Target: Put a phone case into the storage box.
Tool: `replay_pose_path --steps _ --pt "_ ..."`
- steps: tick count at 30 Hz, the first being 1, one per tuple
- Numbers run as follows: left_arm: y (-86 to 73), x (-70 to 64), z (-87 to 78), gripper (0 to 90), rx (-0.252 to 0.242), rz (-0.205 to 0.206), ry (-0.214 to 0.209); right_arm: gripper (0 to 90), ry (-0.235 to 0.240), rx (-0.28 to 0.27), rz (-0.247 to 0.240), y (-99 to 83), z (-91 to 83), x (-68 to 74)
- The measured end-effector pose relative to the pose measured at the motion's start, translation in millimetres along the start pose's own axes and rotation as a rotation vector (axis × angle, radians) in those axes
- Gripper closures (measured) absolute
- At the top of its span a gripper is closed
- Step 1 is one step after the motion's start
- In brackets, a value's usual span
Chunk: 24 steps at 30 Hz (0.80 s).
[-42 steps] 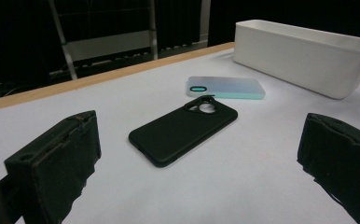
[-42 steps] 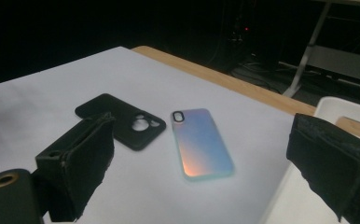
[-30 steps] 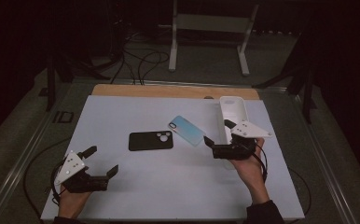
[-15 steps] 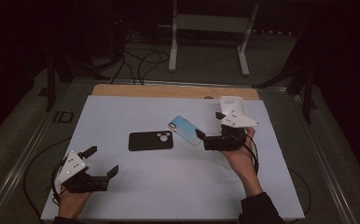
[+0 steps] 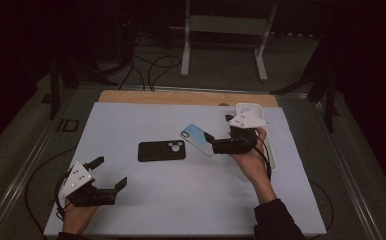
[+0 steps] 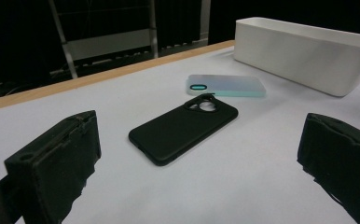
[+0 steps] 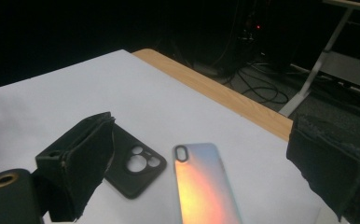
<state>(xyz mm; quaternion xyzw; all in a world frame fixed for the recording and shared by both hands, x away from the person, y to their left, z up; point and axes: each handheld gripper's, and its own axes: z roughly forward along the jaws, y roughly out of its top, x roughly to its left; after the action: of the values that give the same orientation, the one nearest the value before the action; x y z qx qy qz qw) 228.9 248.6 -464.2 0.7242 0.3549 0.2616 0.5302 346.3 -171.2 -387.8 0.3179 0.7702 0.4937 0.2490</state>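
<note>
Two phone cases on the table: one black case [image 5: 161, 150] mid-table, one iridescent case [image 5: 197, 139] right at my right gripper [image 5: 212, 142], jaws spread. One white bin [image 6: 304, 51] behind. Left gripper [image 5: 112, 175] spread too, empty.

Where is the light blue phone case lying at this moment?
In the high view the light blue phone case lies flat on the table, right of the black phone case and just ahead of the open right gripper.
</note>
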Motion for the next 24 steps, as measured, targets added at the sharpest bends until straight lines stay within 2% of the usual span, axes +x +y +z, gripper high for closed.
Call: replay_pose_path --steps 6,12,19,24 --pt "-0.2 0.0 0.4 0.0 0.001 0.000 -0.002 7.5 0.004 0.042 0.013 4.3 15.2 -4.8" --pt "-0.3 0.3 0.0 0.0 0.000 -0.001 -0.003 7.5 0.003 0.084 -0.004 11.4 28.6 -5.3" --pt "-0.7 0.4 0.1 0.0 0.001 -0.002 -0.004 7.5 0.012 0.146 -0.037 18.9 44.8 -7.3" --pt "-1.0 0.7 -0.1 0.0 0.000 -0.004 -0.005 7.5 0.016 0.209 -0.071 20.8 58.8 -7.5"
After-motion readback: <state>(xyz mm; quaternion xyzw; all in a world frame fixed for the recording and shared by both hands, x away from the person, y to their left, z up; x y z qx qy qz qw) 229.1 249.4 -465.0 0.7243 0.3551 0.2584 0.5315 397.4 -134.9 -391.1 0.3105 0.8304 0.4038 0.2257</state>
